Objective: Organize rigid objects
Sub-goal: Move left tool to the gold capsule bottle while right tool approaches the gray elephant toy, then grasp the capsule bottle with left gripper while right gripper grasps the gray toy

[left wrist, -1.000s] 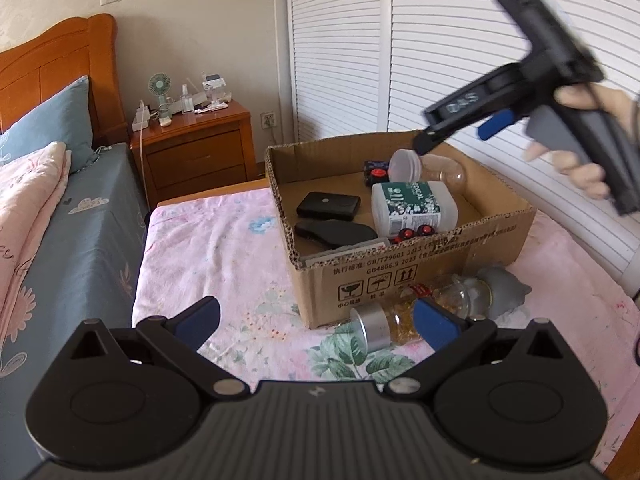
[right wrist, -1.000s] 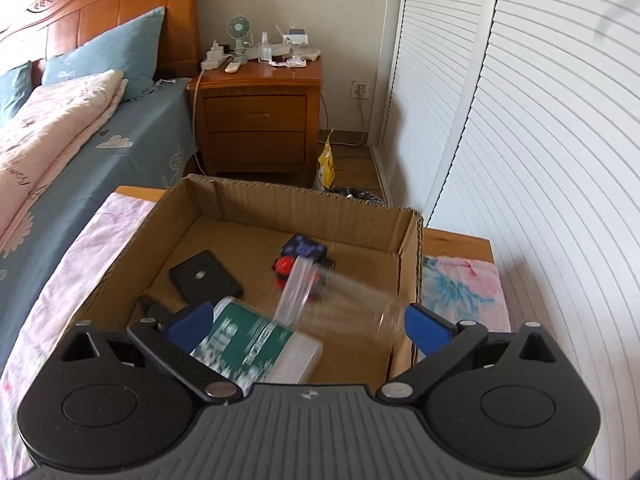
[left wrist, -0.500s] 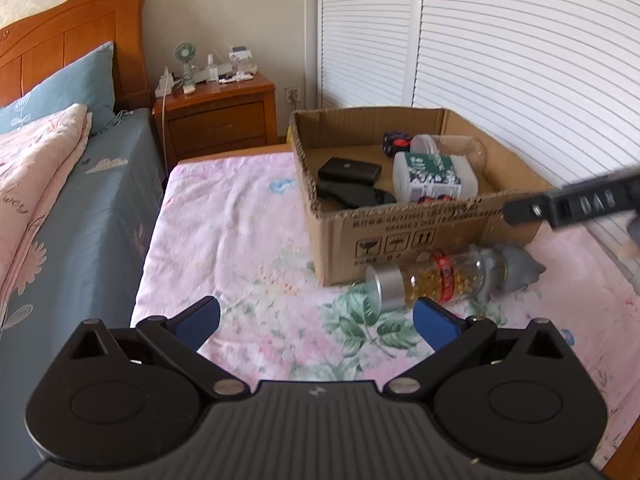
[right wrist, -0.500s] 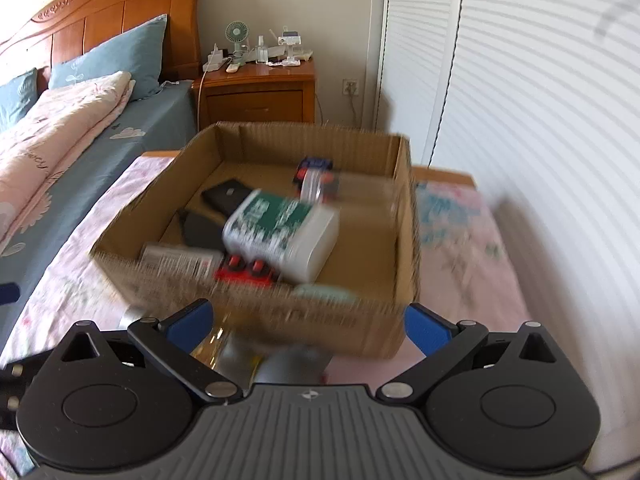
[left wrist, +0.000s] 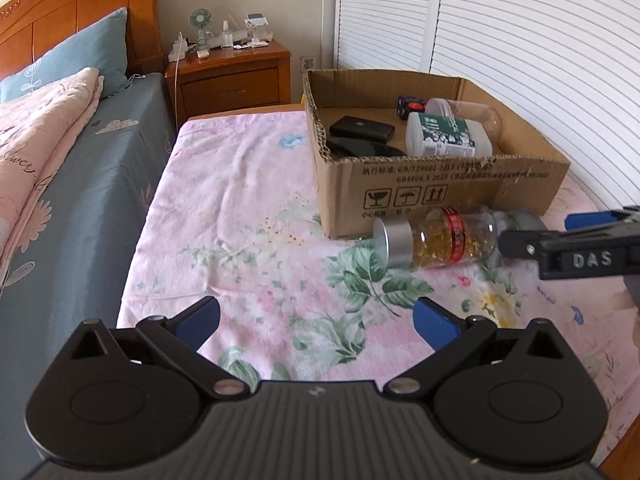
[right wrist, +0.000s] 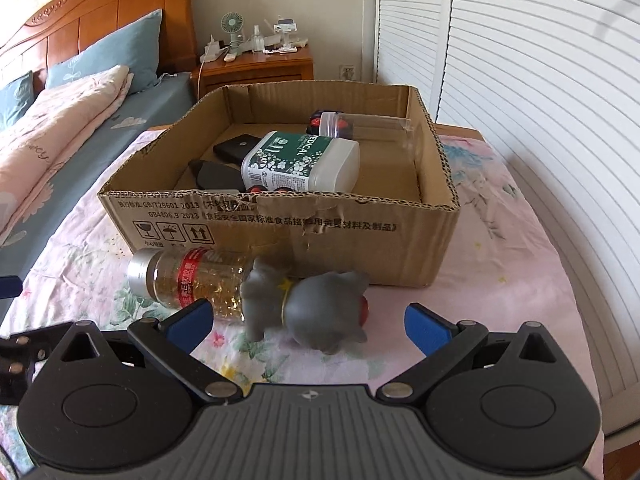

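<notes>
An open cardboard box (left wrist: 440,184) (right wrist: 280,228) stands on the floral sheet. Inside lie a green-and-white bottle (right wrist: 300,160), a clear jar (right wrist: 368,126), a black case (right wrist: 232,148) and other small items. In front of the box lie a silver-capped glass bottle (left wrist: 432,238) (right wrist: 188,280) and a grey toy elephant (right wrist: 312,306). My right gripper (right wrist: 306,320) is open and empty, just short of the elephant; it also shows in the left wrist view (left wrist: 560,236). My left gripper (left wrist: 316,316) is open and empty, low over the sheet.
A bed with blue pillows (left wrist: 80,60) and a pink quilt (left wrist: 36,120) lies to the left. A wooden nightstand (left wrist: 232,72) with a small fan stands behind. White louvred doors (left wrist: 520,40) run along the right.
My right gripper let go of the clear jar, which now lies in the box, then drew back and down to the elephant. My left gripper pulled back from the box.
</notes>
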A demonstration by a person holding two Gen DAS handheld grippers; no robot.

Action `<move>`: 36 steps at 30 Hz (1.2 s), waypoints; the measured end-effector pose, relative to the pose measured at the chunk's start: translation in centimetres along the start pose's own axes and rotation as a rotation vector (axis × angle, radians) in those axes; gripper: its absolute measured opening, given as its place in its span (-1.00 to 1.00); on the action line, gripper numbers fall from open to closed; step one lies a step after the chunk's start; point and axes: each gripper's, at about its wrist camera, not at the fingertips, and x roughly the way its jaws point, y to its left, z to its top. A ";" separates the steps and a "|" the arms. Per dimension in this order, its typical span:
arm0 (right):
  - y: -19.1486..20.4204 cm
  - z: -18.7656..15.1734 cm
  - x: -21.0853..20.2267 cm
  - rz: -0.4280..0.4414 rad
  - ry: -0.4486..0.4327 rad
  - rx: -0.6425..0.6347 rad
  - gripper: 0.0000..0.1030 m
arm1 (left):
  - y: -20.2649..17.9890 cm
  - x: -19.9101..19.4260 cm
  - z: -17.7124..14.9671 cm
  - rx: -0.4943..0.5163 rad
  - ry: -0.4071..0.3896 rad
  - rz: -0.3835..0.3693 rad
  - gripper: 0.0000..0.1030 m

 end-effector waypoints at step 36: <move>-2.7 -2.6 0.6 0.045 0.036 -0.056 1.00 | -6.4 6.1 5.9 0.055 0.019 -0.149 0.98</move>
